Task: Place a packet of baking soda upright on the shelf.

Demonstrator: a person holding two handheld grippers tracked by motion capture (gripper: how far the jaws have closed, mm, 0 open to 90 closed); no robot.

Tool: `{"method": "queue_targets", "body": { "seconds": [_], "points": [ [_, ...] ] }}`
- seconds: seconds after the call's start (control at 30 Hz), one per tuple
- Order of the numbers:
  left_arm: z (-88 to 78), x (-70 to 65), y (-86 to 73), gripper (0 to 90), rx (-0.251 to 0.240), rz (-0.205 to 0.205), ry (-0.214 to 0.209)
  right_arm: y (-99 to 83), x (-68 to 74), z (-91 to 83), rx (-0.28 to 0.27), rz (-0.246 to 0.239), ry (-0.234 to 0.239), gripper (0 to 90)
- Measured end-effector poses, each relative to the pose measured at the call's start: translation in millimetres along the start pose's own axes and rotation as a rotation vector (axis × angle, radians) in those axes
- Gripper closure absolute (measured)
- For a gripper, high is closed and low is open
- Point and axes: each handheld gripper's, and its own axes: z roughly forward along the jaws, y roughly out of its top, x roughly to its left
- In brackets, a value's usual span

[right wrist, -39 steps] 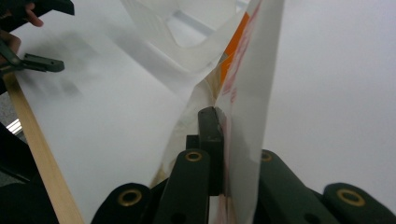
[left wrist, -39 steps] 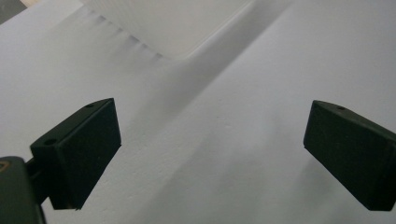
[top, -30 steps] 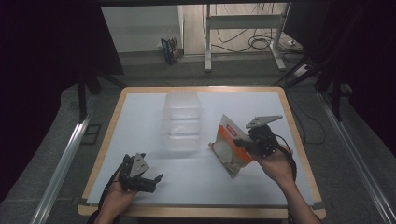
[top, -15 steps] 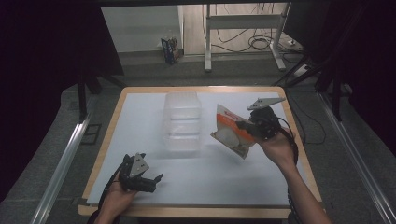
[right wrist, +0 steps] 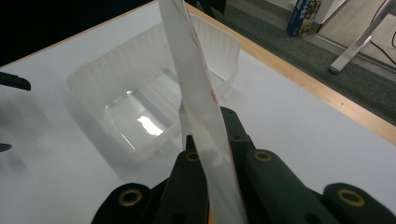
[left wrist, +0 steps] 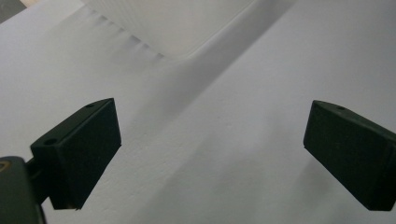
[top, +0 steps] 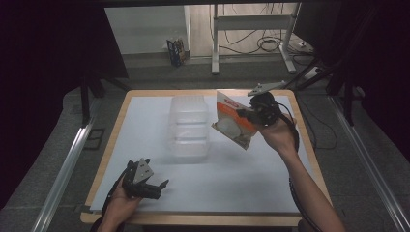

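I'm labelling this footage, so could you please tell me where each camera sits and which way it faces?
High view: fixed above the person's side, facing forward and down on the table; both forearms, left gripper, right gripper.
Left gripper view: rides the left gripper, low over the table; its open jaws show.
Right gripper view: rides the right gripper, facing the clear container; jaws clamp the packet.
Shared: all three show the container.
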Motion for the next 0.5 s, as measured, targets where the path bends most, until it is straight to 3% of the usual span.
{"method": "queue_targets", "body": {
  "seconds": [0.5],
  "points": [
    [-0.5,0.3,0.1,4.0,-0.001,0.001,-0.004,24.8,-5.6,30.3,-0.001,0.000,0.018,88.4]
  ]
}}
